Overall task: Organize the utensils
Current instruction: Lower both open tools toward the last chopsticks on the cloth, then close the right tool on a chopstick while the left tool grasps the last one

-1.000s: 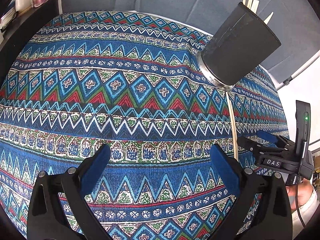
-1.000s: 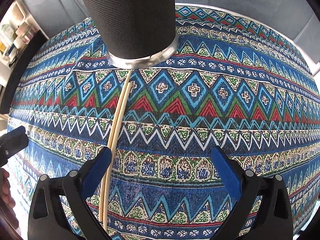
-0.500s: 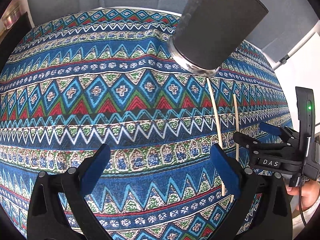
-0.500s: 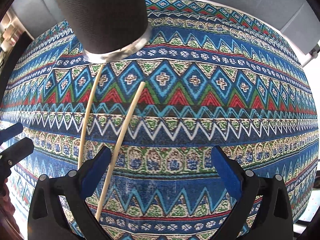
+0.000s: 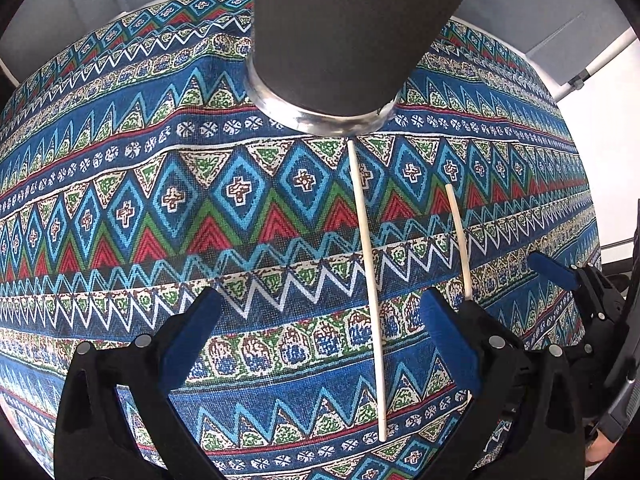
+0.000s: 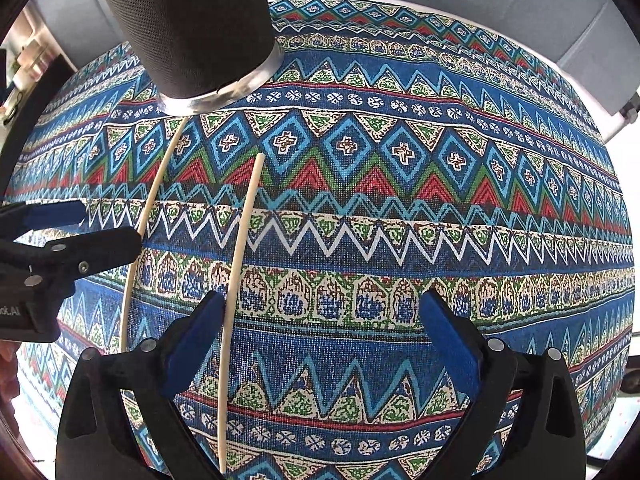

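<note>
Two chopsticks lie loose on the patterned table below a dark holder, both grippers spread wide.

Left wrist view: the left gripper [image 5: 320,344] is released, holding nothing; the black mesh holder [image 5: 344,32] stands near the table's [image 5: 120,200] far edge. One chopstick [image 5: 368,280] runs from the holder's metal base toward the near edge, between the blue pads [image 5: 192,336]. The second chopstick [image 5: 458,236] lies just to its right, apart from it, its near end hidden behind the right pad. Right wrist view: the right gripper [image 6: 320,340] is likewise released, and the second chopstick [image 6: 236,300] passes just inside its left pad.
</note>
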### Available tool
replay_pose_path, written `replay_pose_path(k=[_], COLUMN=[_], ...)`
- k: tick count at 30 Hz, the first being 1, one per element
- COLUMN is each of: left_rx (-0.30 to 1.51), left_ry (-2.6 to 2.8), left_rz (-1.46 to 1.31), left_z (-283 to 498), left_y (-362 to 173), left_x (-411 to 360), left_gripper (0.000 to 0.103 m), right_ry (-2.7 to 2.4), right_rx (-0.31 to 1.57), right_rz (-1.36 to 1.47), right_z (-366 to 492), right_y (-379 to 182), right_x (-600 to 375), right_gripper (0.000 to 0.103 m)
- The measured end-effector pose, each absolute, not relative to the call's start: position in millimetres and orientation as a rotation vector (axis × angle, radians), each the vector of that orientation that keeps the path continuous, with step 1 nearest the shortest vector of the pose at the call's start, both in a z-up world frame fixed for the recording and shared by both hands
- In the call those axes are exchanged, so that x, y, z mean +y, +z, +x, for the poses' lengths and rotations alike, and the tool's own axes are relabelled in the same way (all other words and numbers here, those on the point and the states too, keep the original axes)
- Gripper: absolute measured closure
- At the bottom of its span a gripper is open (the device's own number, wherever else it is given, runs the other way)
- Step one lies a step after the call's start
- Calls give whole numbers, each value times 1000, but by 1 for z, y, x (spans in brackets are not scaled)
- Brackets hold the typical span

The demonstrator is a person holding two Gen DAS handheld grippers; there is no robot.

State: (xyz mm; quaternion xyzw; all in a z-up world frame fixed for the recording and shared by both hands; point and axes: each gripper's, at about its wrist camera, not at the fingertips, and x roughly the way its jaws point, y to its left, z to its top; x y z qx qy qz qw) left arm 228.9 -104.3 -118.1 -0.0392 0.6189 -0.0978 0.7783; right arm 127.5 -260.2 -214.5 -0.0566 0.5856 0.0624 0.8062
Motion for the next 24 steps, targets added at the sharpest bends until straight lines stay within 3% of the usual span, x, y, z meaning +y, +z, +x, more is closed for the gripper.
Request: replay_pose_path(k=[3, 8, 15, 18, 20, 21, 22, 23, 24], left_rx=[1354, 1343, 1330, 1313, 1301, 1300, 1301, 1304, 1311], left_ry=[-168, -161, -167, -151, -160, -163, -160, -156, -154], left_rz=[71, 116, 115, 100, 110, 112, 108, 99, 86], left_z=[230, 232, 221, 213, 210, 209, 209, 209, 209], left_y=[-123, -125, -119, -110, -105, -103, -101, -98, -97], left_x=[-127, -137, -104, -84, -74, -68, -61, -51, -40], left_gripper=[6, 4, 11, 27, 49, 54, 68, 85, 94], right_ry=[136, 167, 195, 195, 199, 204, 203, 199, 205], right_rx=[1259, 1256, 1247, 1242, 1243, 1244, 1246, 1252, 1257], right_rz=[-122, -145, -166, -168, -168, -172, -179, -179, -169], right_z=[128, 128, 123, 121, 121, 126, 126, 128, 131], right_y=[-216, -206, -180, -171, -169, -173, -172, -172, -172], right_x=[-269, -276, -276, -289, -297, -304, -304, -307, -310], right_gripper=[10, 21, 51, 76, 81, 84, 93, 94, 94])
